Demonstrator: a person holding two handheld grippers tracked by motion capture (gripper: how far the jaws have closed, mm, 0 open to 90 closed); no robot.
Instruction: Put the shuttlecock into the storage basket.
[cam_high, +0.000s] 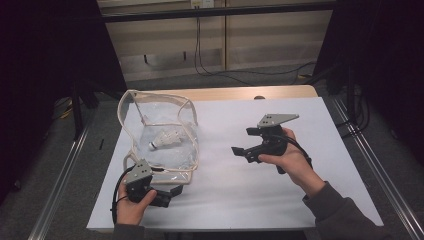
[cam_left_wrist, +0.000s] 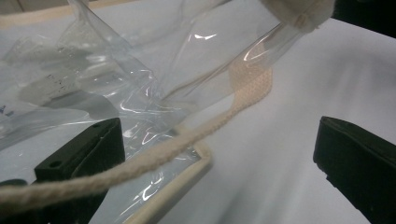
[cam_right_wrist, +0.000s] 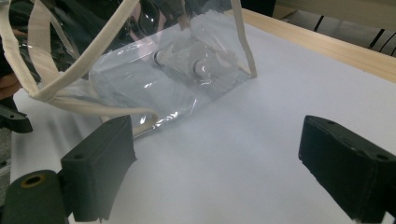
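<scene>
Clear bag (cam_high: 159, 135) lying on the white table (cam_high: 240, 190), a shuttlecock (cam_high: 166, 140) inside.

Left gripper (cam_left_wrist: 219, 154) is hovering with jaws apart at the bag's near corner, a cream strap (cam_left_wrist: 154, 156) crossing between them; right gripper (cam_high: 240, 152) is hanging agape, well apart. Faint print on the plastic is reading too blurred.

glossy clear plastic bag (cam_high: 165, 135), cloth-trimmed.
</scene>
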